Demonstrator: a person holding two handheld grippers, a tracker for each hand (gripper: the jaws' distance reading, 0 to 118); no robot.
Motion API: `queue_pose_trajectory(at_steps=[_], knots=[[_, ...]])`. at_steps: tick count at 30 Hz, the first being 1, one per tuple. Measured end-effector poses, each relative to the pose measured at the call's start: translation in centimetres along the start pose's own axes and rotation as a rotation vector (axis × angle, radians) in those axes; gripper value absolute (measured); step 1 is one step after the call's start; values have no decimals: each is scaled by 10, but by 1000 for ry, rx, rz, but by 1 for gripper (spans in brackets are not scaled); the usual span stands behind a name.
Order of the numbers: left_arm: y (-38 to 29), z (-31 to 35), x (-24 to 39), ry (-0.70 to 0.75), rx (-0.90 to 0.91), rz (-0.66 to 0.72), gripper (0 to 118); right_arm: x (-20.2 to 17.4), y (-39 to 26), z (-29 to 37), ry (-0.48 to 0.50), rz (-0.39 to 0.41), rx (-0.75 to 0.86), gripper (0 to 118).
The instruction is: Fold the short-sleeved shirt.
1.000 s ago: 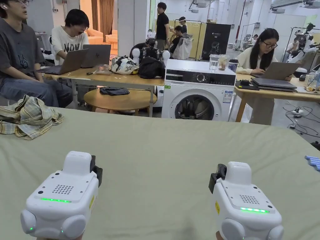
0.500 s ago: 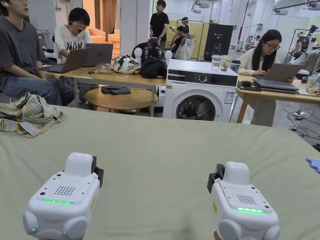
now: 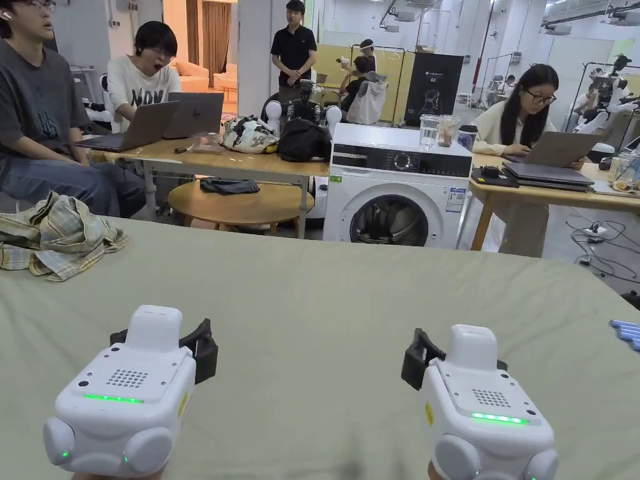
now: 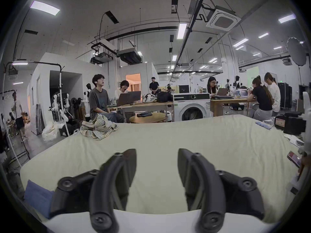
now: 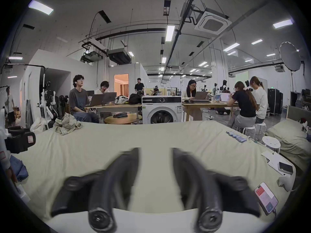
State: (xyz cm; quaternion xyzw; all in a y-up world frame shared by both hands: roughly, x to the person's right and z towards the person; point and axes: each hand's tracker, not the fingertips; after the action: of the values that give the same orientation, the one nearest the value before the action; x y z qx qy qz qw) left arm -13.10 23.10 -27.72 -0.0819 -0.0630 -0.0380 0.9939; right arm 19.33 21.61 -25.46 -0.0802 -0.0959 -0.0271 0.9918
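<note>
Left tool (image 4: 156, 154) and right tool (image 5: 155, 151) level above bed (image 3: 350, 294); both spread, empty.

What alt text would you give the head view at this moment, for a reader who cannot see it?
Two white handheld grippers, the left gripper and the right gripper, hover with jaws open over a bare pale green bed. A crumpled plaid shirt lies untouched at the bed's far left corner. Behind it stand a washing machine and desks where people work on laptops.
</note>
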Motion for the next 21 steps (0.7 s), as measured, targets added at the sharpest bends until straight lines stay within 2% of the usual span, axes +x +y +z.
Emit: queue_pose_trajectory(at_steps=[1,4,6,10,15,19,21], knots=[[0,0,-1,2,1,7,65,1,0,-1,2,-6,-4,77],[0,2,-4,-12,23,53,79,1,-1,-2,-30,10,12,84],[1,3,-5,-21,43,69,80,2,-2,-4,-33,15,7,90],[1,0,-7,-46,61,64,80,5,-3,-6,4,1,9,91],[-1,-7,-9,-38,36,74,80,2,-1,-8,3,4,12,91],[-8,-4,-10,-16,105,70,80,-3,-2,-6,10,16,34,91],[-6,-3,-12,-17,96,78,81,-1,-3,-6,34,-14,42,91]])
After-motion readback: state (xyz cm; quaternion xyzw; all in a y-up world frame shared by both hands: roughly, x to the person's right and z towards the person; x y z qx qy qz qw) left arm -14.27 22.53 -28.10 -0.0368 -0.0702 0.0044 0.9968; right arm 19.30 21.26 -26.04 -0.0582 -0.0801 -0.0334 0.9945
